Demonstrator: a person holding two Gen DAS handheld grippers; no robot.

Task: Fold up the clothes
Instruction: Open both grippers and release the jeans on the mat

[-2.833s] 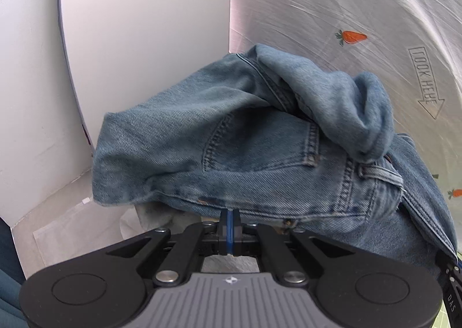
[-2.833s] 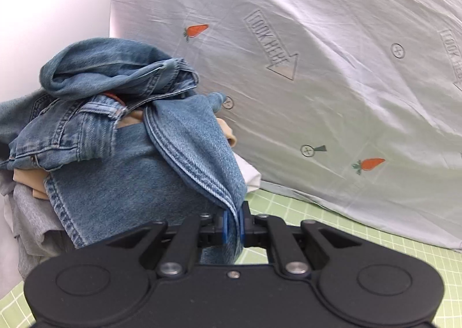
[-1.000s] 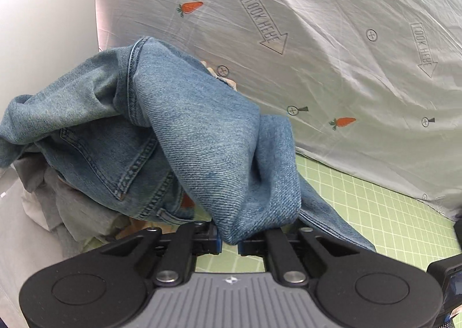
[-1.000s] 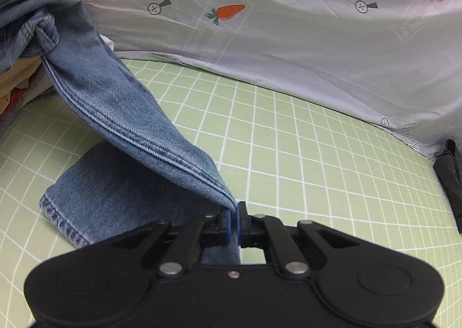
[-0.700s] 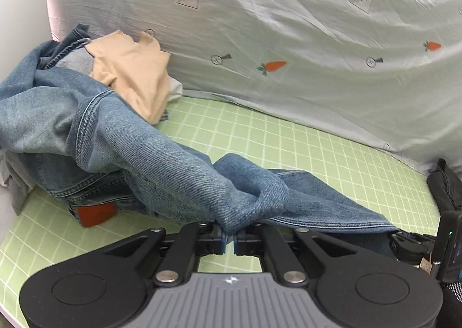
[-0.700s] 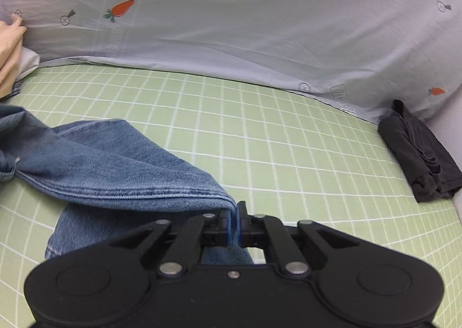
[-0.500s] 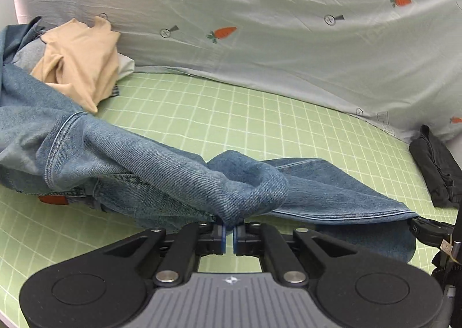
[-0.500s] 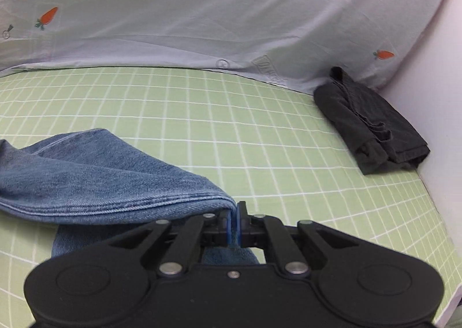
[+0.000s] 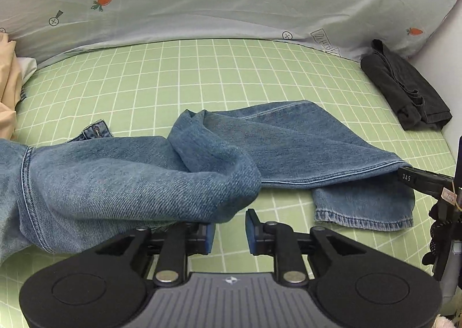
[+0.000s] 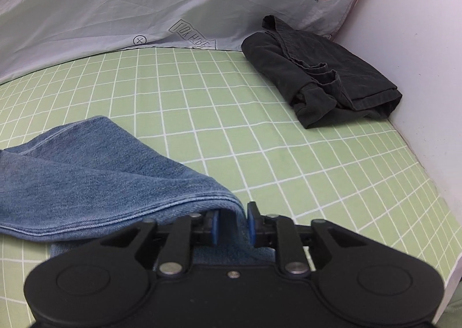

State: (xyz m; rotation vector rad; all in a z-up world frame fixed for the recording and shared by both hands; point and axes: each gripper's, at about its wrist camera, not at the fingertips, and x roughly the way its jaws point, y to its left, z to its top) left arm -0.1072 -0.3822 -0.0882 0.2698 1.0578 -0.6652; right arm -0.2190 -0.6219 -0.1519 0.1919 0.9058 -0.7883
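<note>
Jeans [image 9: 121,181] lay crumpled on the green mat [image 9: 231,74], long axis running left to right. Left gripper [image 9: 228,231] gaped, denim bunched just beyond its left pad. Right gripper [image 10: 233,222] also stood parted, hem edge loose between its pads.

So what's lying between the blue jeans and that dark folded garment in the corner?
Nothing: only bare green checked sheet separates the jeans from the dark folded garment. The right wrist view shows it best.
</note>
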